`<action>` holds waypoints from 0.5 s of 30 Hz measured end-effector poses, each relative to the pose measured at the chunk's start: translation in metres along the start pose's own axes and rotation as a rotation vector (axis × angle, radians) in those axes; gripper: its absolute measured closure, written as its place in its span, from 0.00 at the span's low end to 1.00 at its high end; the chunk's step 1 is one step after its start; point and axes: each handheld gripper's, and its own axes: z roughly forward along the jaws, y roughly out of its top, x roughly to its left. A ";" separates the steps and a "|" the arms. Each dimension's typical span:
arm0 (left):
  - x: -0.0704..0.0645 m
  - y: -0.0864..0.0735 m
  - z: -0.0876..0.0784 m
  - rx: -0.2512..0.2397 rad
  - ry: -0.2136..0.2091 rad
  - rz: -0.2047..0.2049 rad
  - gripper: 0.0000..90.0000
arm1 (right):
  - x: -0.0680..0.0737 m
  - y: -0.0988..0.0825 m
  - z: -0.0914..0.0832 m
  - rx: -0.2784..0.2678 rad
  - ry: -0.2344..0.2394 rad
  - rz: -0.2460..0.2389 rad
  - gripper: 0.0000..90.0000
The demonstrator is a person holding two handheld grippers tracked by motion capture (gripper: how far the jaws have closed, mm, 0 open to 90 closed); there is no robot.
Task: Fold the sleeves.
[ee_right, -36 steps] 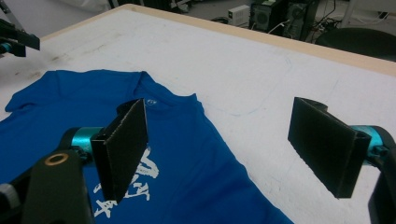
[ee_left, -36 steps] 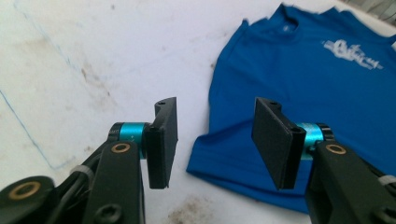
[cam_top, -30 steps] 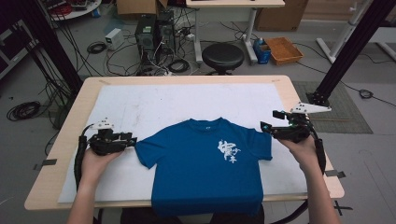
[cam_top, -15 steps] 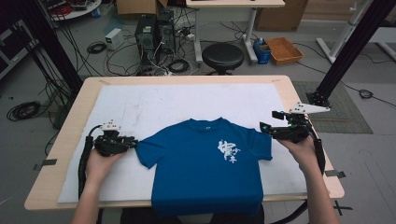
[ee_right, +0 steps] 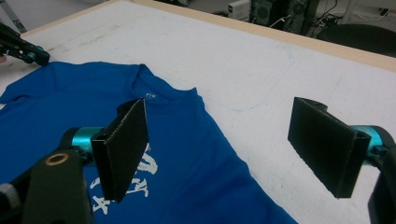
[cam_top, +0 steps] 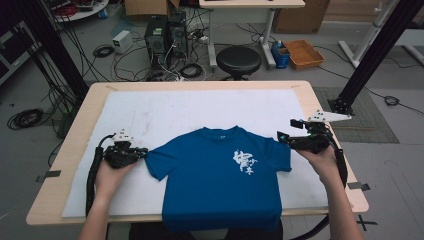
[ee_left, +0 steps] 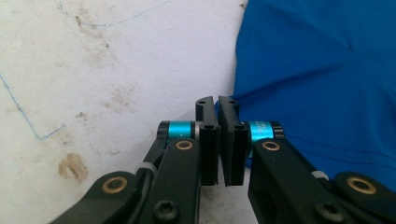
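Observation:
A blue T-shirt (cam_top: 220, 175) with a white print lies face up on the white mat, its lower hem hanging over the near table edge. My left gripper (cam_top: 142, 154) rests at the tip of the shirt's left sleeve (ee_left: 299, 70). Its jaws have just been closing and now stand shut (ee_left: 217, 100), the right one lying over the sleeve's edge; I see no cloth between the pads. My right gripper (cam_top: 285, 137) hovers at the right sleeve, open wide (ee_right: 219, 154), with the shirt (ee_right: 196, 140) and bare mat beneath and nothing between its pads.
The white mat (cam_top: 200, 107) covers most of the wooden table (cam_top: 85, 107). Behind the table stand a black stool (cam_top: 238, 60), computer cases and loose cables. A black frame post (cam_top: 375, 45) rises at the right rear.
My left gripper has shifted slightly right to the sleeve tip and its jaws have shut. The right gripper and the shirt have not moved.

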 end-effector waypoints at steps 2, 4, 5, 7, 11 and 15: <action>0.000 0.002 -0.003 -0.012 -0.019 -0.022 0.98 | 0.000 0.000 0.000 -0.003 0.000 0.000 0.22; -0.003 0.006 -0.009 -0.050 -0.052 -0.054 0.98 | -0.001 0.000 -0.001 -0.003 -0.002 0.005 0.22; -0.005 0.010 -0.013 -0.071 -0.071 -0.063 0.98 | -0.001 0.000 -0.001 -0.008 0.000 0.005 0.22; -0.012 0.020 -0.020 -0.104 -0.113 -0.095 0.98 | -0.001 0.001 -0.003 -0.010 -0.002 0.007 0.22; -0.033 0.044 -0.025 -0.147 -0.197 -0.120 0.98 | -0.003 0.001 -0.006 -0.020 -0.004 0.005 0.22; -0.060 0.064 -0.012 -0.159 -0.270 -0.130 0.98 | -0.005 0.001 -0.008 -0.026 -0.007 0.008 0.22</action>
